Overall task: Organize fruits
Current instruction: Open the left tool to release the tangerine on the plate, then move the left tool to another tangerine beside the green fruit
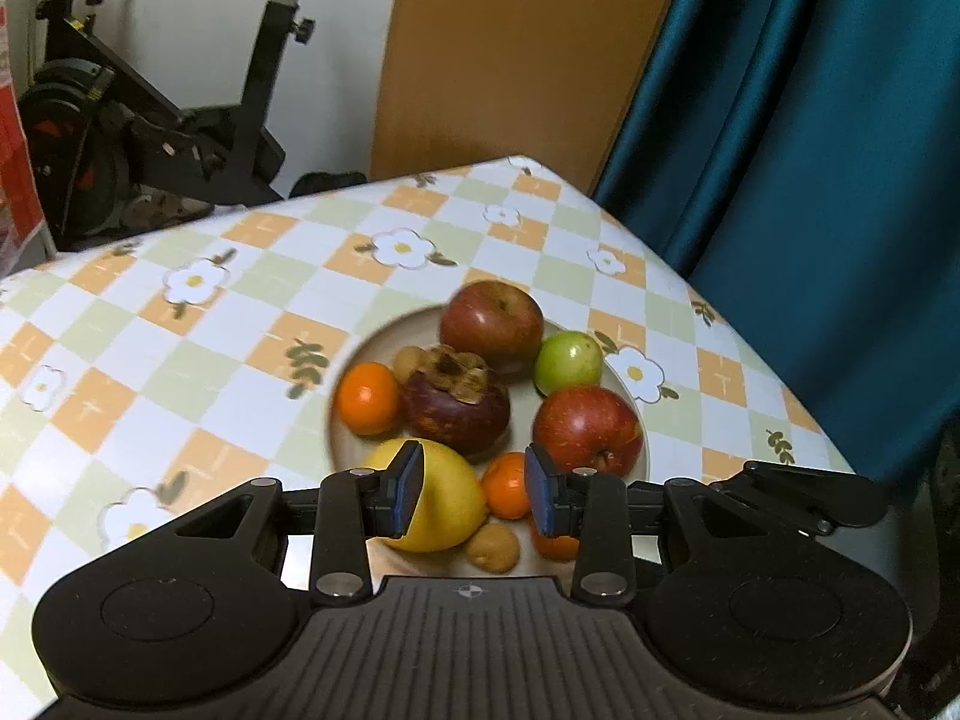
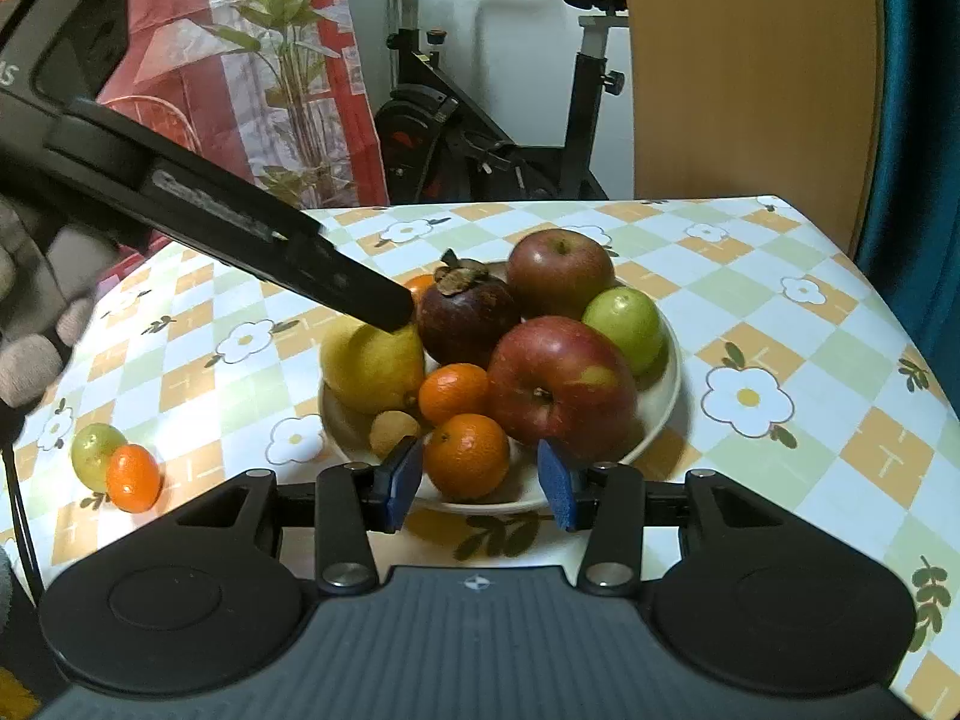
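Plate (image 2: 663, 402) of fruit mid-table (image 2: 810, 360), heaped; two strays, green fruit (image 2: 93, 450) touching small orange (image 2: 133, 478), well apart at the plate's left; left claw (image 1: 474, 495) narrow and empty, hovering just over the lemon (image 2: 372, 369); right claw (image 2: 477, 483) moderately parted, empty, a mandarin (image 2: 467, 456) lying just ahead between its pads; strays nearer the left hand (image 2: 36, 324), likely its next pick

Black tool (image 2: 477, 486) with blue pads (image 2: 403, 480), silver screws; grey knitted glove (image 2: 36, 324).

Both wrist views close, angled down; share fruit plate (image 1: 636, 402).
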`<action>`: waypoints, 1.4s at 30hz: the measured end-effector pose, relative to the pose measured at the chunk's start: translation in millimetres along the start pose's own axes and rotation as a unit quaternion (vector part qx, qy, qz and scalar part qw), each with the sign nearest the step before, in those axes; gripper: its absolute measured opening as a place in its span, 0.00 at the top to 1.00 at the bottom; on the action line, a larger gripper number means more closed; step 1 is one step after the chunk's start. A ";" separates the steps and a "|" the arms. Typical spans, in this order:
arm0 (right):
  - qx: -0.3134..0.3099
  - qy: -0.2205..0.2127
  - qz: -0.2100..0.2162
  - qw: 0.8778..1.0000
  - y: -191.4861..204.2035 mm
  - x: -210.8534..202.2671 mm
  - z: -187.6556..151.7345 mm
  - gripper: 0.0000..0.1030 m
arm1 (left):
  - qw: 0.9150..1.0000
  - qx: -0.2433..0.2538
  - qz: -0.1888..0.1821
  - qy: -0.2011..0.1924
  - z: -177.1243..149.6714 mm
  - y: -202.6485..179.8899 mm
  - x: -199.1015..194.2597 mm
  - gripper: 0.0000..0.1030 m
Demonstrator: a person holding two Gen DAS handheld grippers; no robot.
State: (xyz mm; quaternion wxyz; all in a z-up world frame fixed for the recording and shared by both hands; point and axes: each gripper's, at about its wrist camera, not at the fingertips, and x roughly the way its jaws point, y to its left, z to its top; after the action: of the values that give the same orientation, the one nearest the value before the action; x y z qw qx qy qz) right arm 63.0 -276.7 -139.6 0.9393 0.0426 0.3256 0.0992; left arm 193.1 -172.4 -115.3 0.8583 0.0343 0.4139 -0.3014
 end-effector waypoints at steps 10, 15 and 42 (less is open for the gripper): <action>-0.006 -0.007 0.041 0.999 17.8 -1.4 8.9 0.55 | 0.997 -0.070 0.020 -0.030 -26.3 52.1 -67.1 0.62; -0.019 0.001 0.060 0.998 34.1 2.7 10.5 0.55 | 0.992 -0.111 0.044 -0.028 -48.1 77.0 -81.7 0.62; -0.149 0.095 0.193 0.965 139.2 52.5 -2.9 0.50 | 0.991 -0.132 0.023 0.018 -98.2 94.7 -58.4 0.63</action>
State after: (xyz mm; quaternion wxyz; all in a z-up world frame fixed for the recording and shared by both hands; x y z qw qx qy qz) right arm 79.5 -129.4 -153.4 0.8631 -0.0451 0.3802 0.3295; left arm 149.3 -36.3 -155.0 0.8542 -0.0643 0.4649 -0.2237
